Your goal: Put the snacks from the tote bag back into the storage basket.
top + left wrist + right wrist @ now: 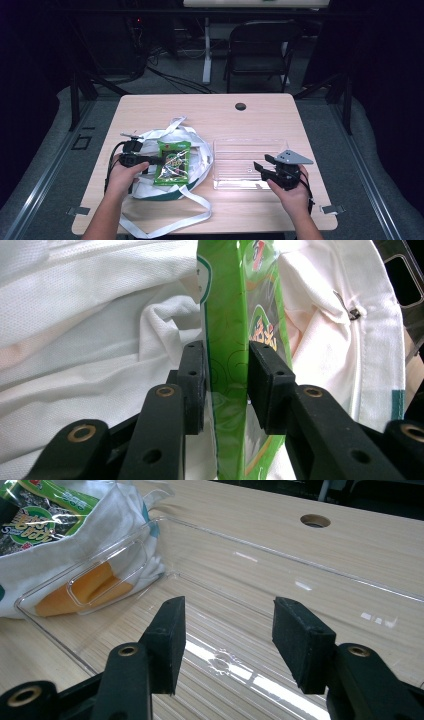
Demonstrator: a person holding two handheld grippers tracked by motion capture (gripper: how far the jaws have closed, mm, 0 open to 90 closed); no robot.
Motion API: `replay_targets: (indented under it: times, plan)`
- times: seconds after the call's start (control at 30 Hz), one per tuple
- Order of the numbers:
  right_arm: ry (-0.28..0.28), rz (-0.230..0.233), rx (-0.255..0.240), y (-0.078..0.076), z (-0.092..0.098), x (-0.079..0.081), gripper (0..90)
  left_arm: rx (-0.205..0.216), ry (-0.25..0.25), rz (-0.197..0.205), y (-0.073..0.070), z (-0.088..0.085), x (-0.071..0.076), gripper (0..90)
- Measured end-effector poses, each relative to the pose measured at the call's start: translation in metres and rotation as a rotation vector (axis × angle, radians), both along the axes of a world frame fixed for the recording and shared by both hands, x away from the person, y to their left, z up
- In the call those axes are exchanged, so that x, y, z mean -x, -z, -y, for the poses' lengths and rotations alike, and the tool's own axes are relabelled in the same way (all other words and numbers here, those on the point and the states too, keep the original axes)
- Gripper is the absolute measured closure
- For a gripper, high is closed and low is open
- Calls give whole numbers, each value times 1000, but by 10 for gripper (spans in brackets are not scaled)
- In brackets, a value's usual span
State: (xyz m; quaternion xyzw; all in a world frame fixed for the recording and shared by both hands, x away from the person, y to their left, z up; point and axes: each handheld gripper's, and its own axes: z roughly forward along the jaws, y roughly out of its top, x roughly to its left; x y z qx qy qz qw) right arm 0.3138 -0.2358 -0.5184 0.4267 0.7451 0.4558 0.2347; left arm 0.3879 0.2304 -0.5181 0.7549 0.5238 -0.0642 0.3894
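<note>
A green snack packet (173, 163) lies on a white cloth bag (146, 139) at the table's left. My left gripper (158, 160) is shut on the packet's left edge. In the left gripper view both black pads (194, 375) press the thin green packet (227, 340), with the white bag (90, 315) behind it. A clear plastic bin (250, 143) stands empty at the right. My right gripper (260, 168) hovers open at its near right part. In the right gripper view the right gripper (227, 630) has its jaws wide apart over the bin's floor (240, 605), with nothing between them.
Long white straps (165, 225) of the bag trail toward the table's front edge. Something orange (85, 587) shows through the bin's left wall, beside the bag (100, 530). A cable hole (240, 106) sits at the table's far middle. A dark chair (260, 45) stands beyond the table.
</note>
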Motion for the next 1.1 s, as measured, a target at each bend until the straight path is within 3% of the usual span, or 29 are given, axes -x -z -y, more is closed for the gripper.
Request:
replay_targets:
  times: [0.33,0.97,1.1]
  plan:
    - [5,1,4,0,1,0,472,13,33,-13,-4,-4,1,723]
    - [2,3,3,1,-1,0,471,-15,93,-38,-10,-11,2,734]
    - [1,4,4,1,-1,0,471,4,94,-32,-11,-12,2,739]
